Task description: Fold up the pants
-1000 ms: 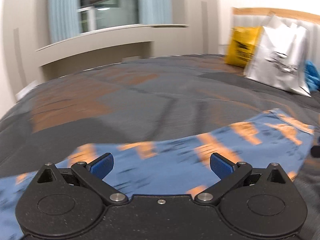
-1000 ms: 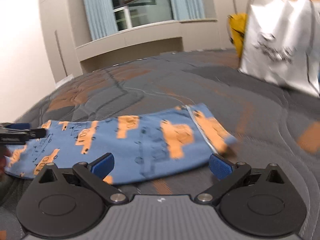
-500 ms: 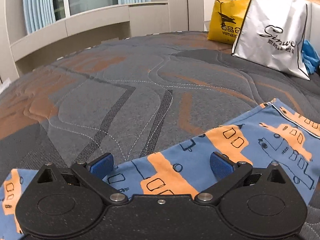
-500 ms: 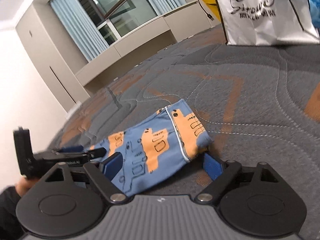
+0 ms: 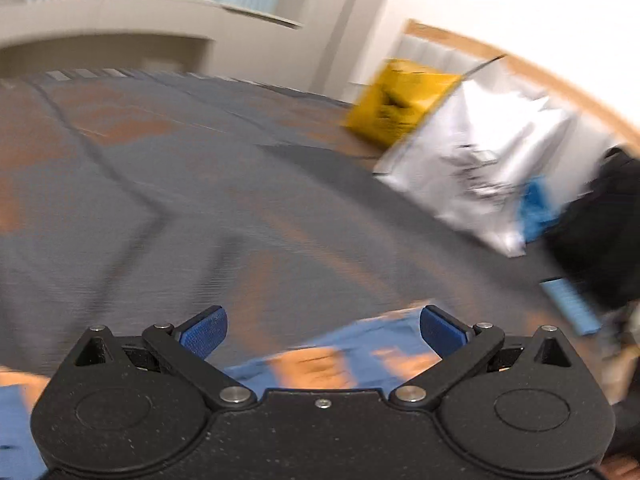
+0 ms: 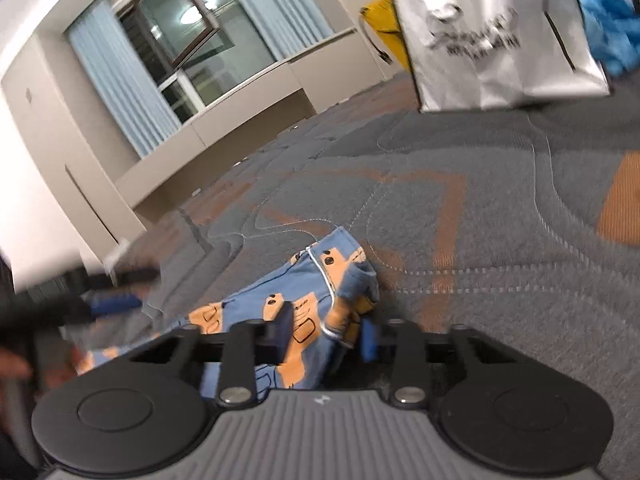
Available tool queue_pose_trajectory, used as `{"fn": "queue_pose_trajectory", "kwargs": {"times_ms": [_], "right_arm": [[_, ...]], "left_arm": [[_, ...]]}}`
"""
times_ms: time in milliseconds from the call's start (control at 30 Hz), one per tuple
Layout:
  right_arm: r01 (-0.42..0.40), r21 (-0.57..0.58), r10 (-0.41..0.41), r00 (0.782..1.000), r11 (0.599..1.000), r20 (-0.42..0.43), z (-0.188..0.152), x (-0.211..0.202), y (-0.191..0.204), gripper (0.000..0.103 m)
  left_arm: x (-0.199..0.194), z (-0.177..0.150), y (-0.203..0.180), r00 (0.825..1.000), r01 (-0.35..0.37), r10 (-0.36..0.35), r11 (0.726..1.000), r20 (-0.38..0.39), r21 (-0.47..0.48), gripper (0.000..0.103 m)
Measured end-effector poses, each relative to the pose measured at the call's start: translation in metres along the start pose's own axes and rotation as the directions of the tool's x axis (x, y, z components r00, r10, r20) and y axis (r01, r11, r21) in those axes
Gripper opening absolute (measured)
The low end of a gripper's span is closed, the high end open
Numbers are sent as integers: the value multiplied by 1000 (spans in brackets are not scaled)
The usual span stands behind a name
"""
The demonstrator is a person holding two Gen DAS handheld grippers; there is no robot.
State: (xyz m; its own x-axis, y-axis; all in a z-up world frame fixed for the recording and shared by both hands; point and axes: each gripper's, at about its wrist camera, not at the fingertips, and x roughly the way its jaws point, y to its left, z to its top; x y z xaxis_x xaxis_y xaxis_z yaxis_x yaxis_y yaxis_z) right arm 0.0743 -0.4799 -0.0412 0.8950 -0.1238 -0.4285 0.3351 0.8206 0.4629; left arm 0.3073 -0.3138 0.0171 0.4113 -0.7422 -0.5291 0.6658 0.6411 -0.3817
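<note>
Pinching the blue pants (image 6: 316, 300) at their bunched end on the quilted bed (image 6: 500, 208).

Motion blur smears the left wrist view; the left gripper (image 5: 322, 330) gapes wide, nothing between its jaws, pants under it partly hidden. The right gripper (image 6: 326, 334) has just been closing, its pads pressing the cloth. Bare quilt stretches ahead to a silver bag (image 6: 496, 36) and a yellow bag (image 5: 394, 102).

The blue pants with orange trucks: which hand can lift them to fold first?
Probably right: the right gripper has just been closing on the blue truck-print pants, bunching them. The left gripper stands open, gripping nothing.
</note>
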Motion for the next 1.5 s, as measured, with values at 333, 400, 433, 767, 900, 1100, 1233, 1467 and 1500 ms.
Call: {"fn": "queue_pose_trajectory", "kwargs": {"times_ms": [333,400,433,767,900,1100,1233,1467,1500], "right_arm": [[239,-729,-139,971,641,195,-62,-1,121,17],[265,-802,-145,964,536,221,-80,3,137,17],[269,-820,-142,963,504,228,-86,4,143,17],[290,-857,-149,957,425,250,-102,16,150,17],[300,-870,-109,954,392,280,-107,0,155,15],[231,-888,-12,969,399,247,-117,-24,187,14],[156,-910,51,981,383,190,-132,-29,217,14],[56,-938,61,995,343,82,-160,-16,255,14],[46,-940,52,996,338,68,-164,-13,257,14]], "left_arm": [[48,2,-16,950,222,-250,962,-187,-160,96],[51,-1,-10,945,220,-264,950,-193,-224,92],[51,-3,-5,945,215,-264,946,-194,-241,91],[55,-11,8,962,112,-181,945,-205,-308,10],[23,-11,10,974,121,-171,946,-146,-301,10],[-49,-24,26,994,35,-59,970,-96,-241,10],[-83,-37,48,997,-22,4,970,-72,-241,10],[-98,-69,94,996,-53,30,957,-86,-286,10],[-96,-73,98,996,-53,29,957,-87,-287,10]]}}
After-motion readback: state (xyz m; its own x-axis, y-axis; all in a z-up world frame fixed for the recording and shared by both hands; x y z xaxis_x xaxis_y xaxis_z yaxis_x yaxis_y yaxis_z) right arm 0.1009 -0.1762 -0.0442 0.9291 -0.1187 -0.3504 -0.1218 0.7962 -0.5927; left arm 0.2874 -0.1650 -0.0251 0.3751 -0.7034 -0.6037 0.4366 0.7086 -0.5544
